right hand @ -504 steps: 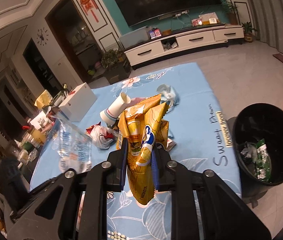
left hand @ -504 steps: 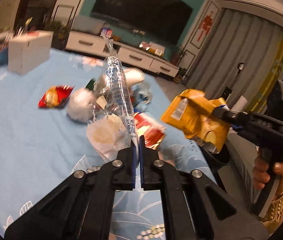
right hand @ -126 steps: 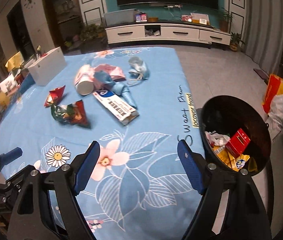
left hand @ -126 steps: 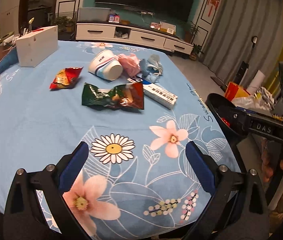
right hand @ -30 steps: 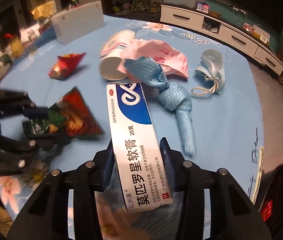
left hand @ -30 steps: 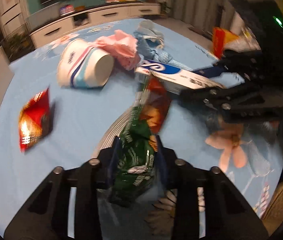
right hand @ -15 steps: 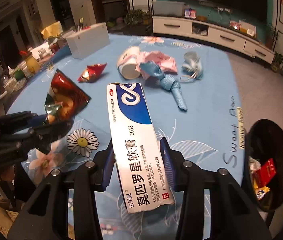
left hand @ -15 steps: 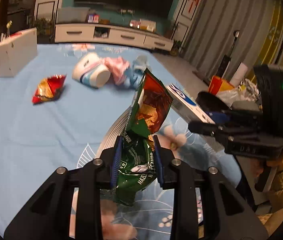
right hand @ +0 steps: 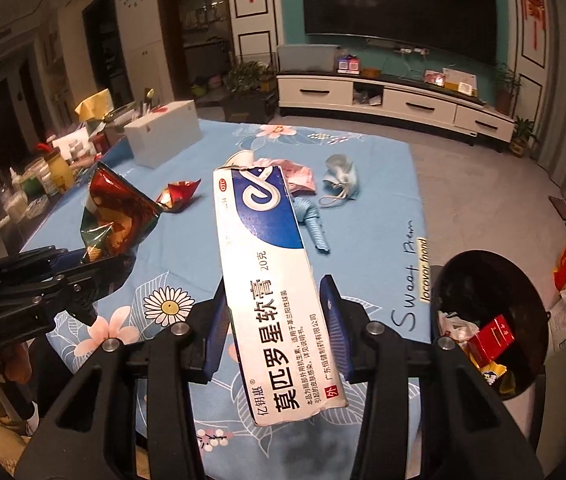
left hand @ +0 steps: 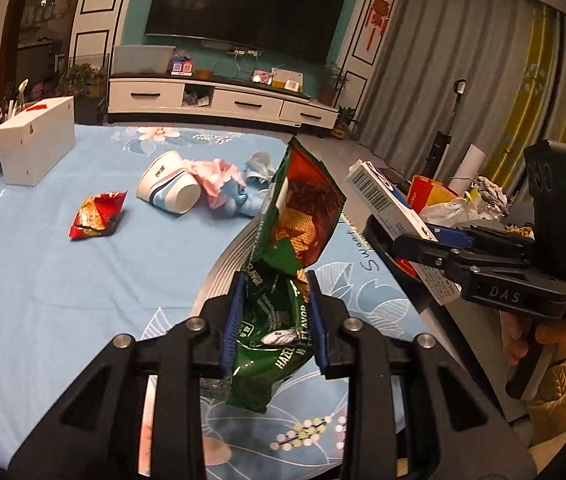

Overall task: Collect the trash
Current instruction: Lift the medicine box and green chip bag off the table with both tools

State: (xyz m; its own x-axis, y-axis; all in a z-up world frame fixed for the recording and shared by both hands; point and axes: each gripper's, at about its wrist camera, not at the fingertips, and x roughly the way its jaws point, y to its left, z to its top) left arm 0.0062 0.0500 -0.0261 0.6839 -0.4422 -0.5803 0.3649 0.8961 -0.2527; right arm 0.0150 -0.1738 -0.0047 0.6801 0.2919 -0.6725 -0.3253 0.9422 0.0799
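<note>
Right tongs [right hand: 279, 316] pinching carton [right hand: 271, 280], long axis pointing away from the wrist, held above the table [right hand: 379, 200]. Bin [right hand: 491, 320] open, low and right of the carton, just beside the table edge. Left tongs [left hand: 275, 320] pinching wrapper [left hand: 283, 264], farther from bin. Judged: right side drops first.

Two wrist fisheyes, high over the table [left hand: 35, 280]
Both face the TV wall; each catches the other gripper at frame edge.
</note>
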